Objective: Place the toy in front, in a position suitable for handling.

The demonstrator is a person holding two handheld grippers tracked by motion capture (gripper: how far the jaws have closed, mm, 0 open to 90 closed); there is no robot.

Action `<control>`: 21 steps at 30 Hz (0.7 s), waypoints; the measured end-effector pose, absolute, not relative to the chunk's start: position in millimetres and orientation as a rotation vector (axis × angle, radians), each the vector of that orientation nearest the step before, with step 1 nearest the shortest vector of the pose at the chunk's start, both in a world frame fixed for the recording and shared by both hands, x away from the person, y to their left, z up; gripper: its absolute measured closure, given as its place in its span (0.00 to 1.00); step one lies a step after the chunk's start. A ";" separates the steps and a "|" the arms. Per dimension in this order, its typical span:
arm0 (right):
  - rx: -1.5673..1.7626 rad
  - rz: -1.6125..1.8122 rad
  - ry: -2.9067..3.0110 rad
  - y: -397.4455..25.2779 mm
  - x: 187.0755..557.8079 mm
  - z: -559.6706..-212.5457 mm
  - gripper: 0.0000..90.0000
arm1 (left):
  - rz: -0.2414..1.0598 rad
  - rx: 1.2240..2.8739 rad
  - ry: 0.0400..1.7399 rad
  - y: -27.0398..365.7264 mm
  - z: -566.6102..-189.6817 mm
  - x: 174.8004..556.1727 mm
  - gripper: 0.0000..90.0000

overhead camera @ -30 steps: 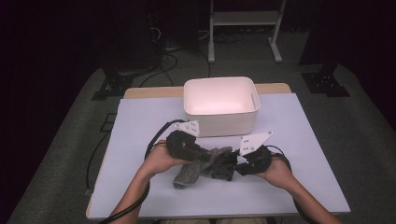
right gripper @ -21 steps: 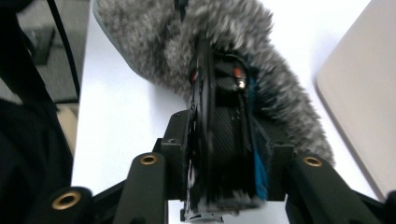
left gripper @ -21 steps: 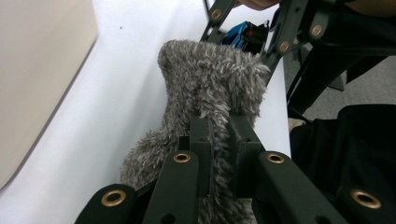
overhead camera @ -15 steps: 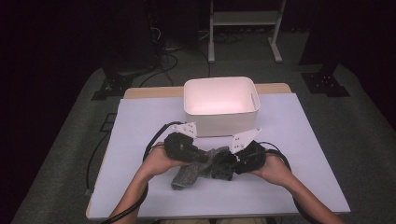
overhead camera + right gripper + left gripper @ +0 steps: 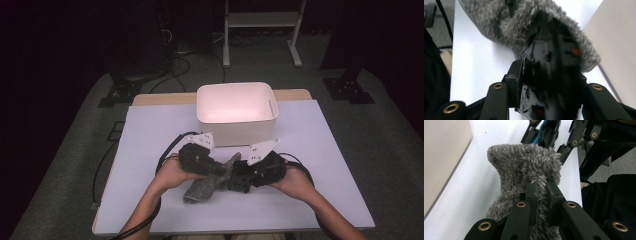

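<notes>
As the right hand-held gripper (image 5: 243, 176) closed in, both now clench the fuzzy grey sock (image 5: 524, 167) mid-frame; the left hand-held gripper (image 5: 541, 195) pinches its cuff, ready for folding.

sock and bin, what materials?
Sock: looks like fuzzy grey chenille or fleece; long, shaggy pile fibres stand out. Bin: probably moulded plastic, off-white and matte; smooth walls, rounded corners, a cut-out handle slot at one end.

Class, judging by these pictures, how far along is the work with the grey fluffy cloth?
Done: the left gripper is clamped on the grey fluffy cloth. In hand: the right gripper meets it at the cloth, its grip blurred. Left, probably: the white bin holds nothing yet.
</notes>
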State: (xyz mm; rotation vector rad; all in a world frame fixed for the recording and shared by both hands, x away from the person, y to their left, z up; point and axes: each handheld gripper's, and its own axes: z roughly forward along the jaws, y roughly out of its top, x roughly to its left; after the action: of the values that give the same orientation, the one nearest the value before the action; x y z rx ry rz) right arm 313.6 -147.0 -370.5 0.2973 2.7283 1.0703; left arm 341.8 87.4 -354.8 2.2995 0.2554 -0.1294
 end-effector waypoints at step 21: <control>0.318 1.043 2.817 -150.6 311.5 -381.5 0.62 | -0.164 2.313 0.221 74.7 -362.9 340.9 0.91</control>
State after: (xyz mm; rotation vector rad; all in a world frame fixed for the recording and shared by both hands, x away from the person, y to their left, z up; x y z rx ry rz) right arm 311.5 -150.6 -381.5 0.3184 2.8173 1.0429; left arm 340.9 74.7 -362.9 2.3130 0.2215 -0.1639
